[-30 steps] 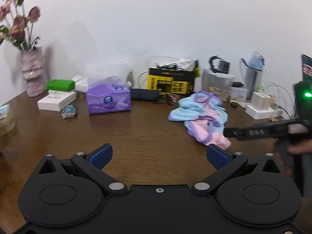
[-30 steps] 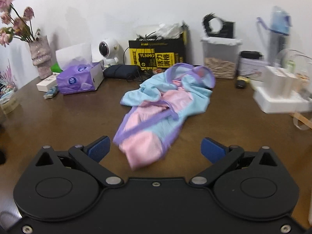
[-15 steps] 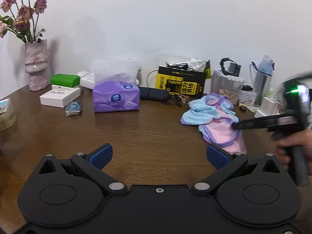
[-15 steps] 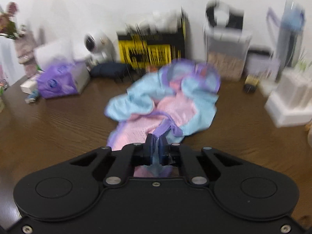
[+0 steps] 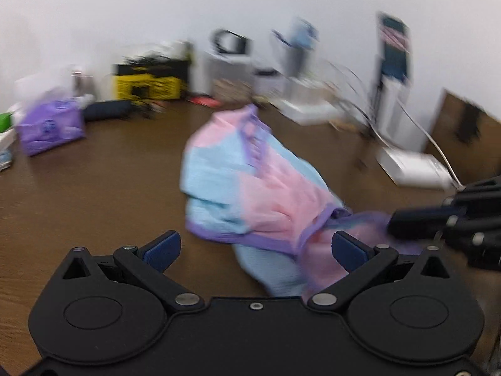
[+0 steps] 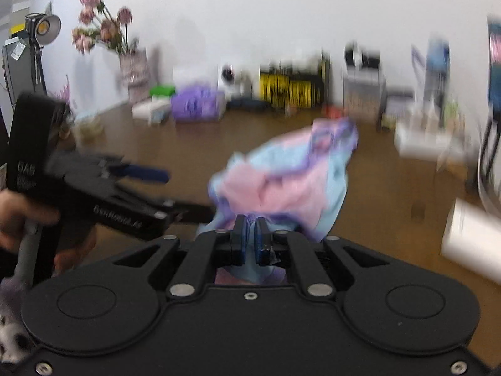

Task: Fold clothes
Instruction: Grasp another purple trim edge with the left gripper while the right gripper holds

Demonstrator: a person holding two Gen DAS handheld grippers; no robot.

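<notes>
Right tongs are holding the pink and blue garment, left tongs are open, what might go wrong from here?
The right tongs pinch only a small bunch of the garment, so it may slip out. The left tongs are open with cloth between them and might grab several layers. Pulling the garment could sweep it toward the white box beside it.

Both views are smeared by motion blur. In the left wrist view the clutter along the back wall is unreadable: the print on the yellow and black box (image 5: 150,84) and on the purple tissue pack (image 5: 50,127) cannot be made out, and the pack's left side runs into the frame edge. The right gripper (image 5: 391,221) is cut off at the right edge, its fingertips buried in the pink and blue garment (image 5: 250,188). In the right wrist view, the garment's near end is hidden behind the gripper body, and a hand (image 6: 18,216) is cropped at the left edge.
</notes>
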